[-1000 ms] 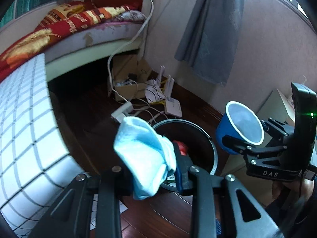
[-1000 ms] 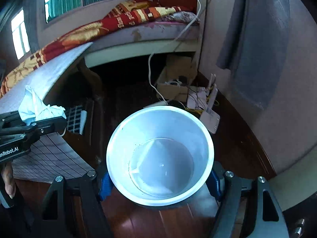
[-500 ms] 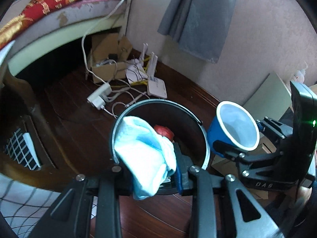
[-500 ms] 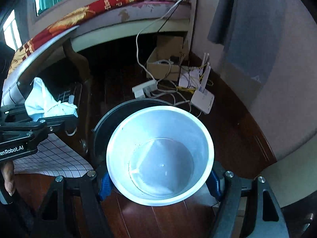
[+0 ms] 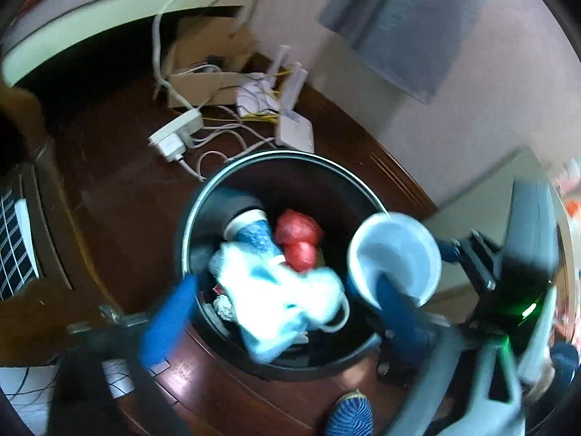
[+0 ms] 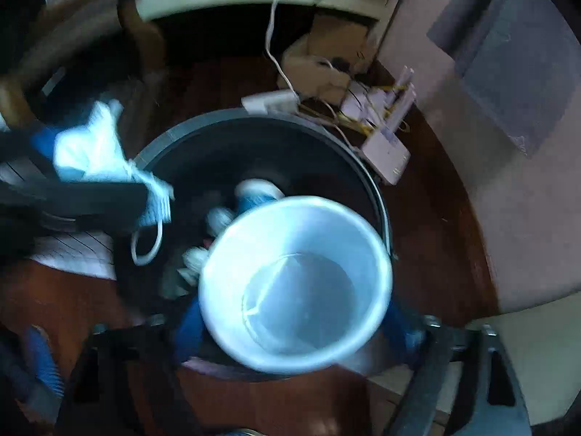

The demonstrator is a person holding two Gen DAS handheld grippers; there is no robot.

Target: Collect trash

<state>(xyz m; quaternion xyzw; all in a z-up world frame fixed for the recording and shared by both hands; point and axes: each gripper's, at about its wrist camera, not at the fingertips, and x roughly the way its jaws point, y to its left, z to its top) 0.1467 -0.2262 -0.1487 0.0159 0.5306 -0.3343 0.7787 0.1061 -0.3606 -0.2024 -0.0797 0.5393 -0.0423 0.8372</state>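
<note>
A round black trash bin (image 5: 203,200) stands on the dark wood floor, holding a blue paper cup (image 5: 250,229) and red crumpled wrapping (image 5: 297,236). My left gripper (image 5: 283,316) hovers over the bin with its jaws opening. The light blue face mask (image 5: 279,301) hangs loose between its spread blue pads (image 5: 167,319), touching neither. My right gripper (image 6: 296,328) is over the bin's near right side, its jaws also opening. A blue paper cup with a white inside (image 6: 297,290) still sits between its pads (image 6: 405,330), mouth toward the camera. The picture is blurred.
Beyond the bin lie a white power strip (image 5: 174,134), tangled cables, a white router (image 5: 294,130) and a cardboard box (image 5: 207,83) under the bed edge. A grey curtain (image 5: 417,36) hangs on the wall. A blue slipper (image 5: 348,418) is beside the bin.
Both grippers have sunk toward the bin, which now fills the middle of both views. The left jaws have spread wide and let go of the mask. The right pads have parted slightly.
</note>
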